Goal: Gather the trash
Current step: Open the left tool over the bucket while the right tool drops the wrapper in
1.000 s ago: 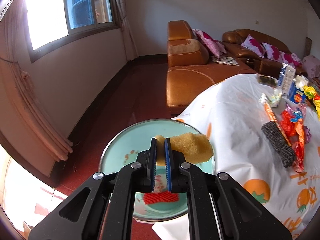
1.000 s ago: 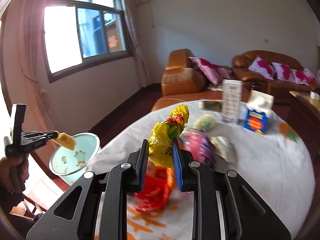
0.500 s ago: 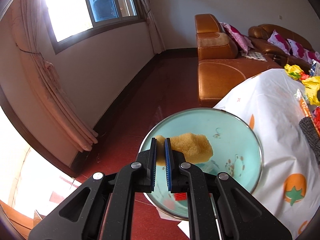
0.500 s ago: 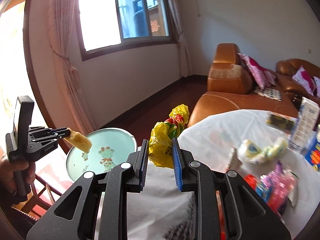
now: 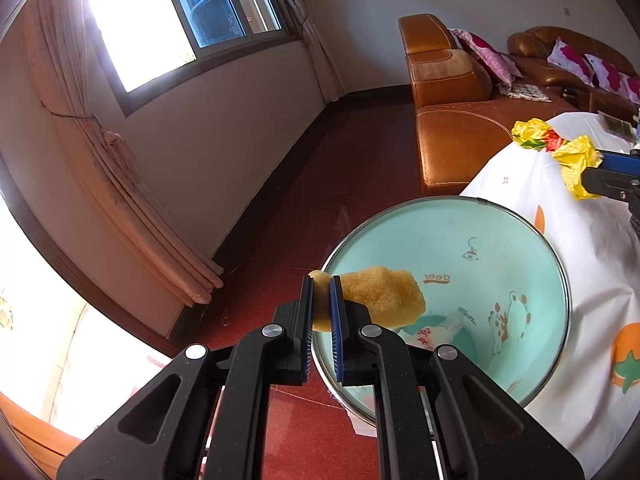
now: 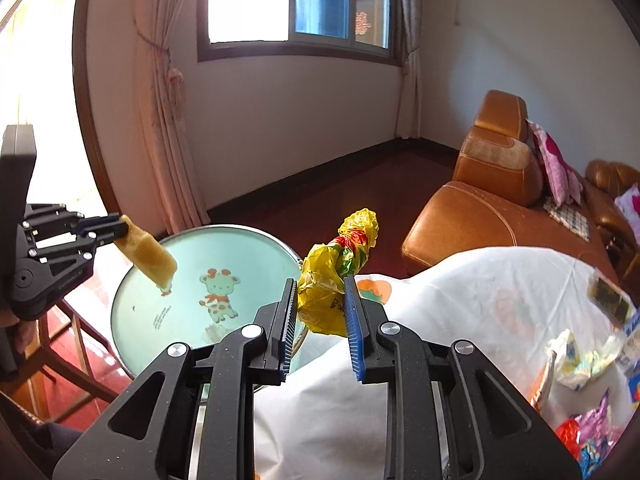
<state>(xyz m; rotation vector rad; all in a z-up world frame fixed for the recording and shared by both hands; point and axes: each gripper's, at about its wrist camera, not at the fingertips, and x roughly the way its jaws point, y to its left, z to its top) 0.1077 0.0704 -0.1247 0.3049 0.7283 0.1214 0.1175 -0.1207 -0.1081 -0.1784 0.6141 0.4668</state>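
Observation:
My left gripper point(image 5: 321, 286) is shut on a yellow sponge piece point(image 5: 380, 298) and holds it over the near rim of a turquoise basin point(image 5: 500, 240) with cartoon prints. White and red trash point(image 5: 424, 334) lies in the basin's bottom. My right gripper point(image 6: 321, 290) is shut on a crumpled yellow and red wrapper point(image 6: 340, 268), held above the table edge beside the basin point(image 6: 248, 256). In the right wrist view the left gripper point(image 6: 120, 226) and its sponge point(image 6: 150, 254) hang over the basin's left side. The wrapper also shows in the left wrist view point(image 5: 560, 152).
A table with a white fruit-print cloth point(image 6: 460, 320) holds several wrappers point(image 6: 580, 360) at the right. The basin rests on a wooden stool point(image 6: 76, 344). An orange leather sofa point(image 6: 492, 200) stands behind. Curtains point(image 6: 160, 120) and a window lie to the left.
My right gripper has carried the wrapper left toward the basin. My left gripper has drawn back slightly, so the sponge sits nearer the basin's rim. Both grips are unchanged.

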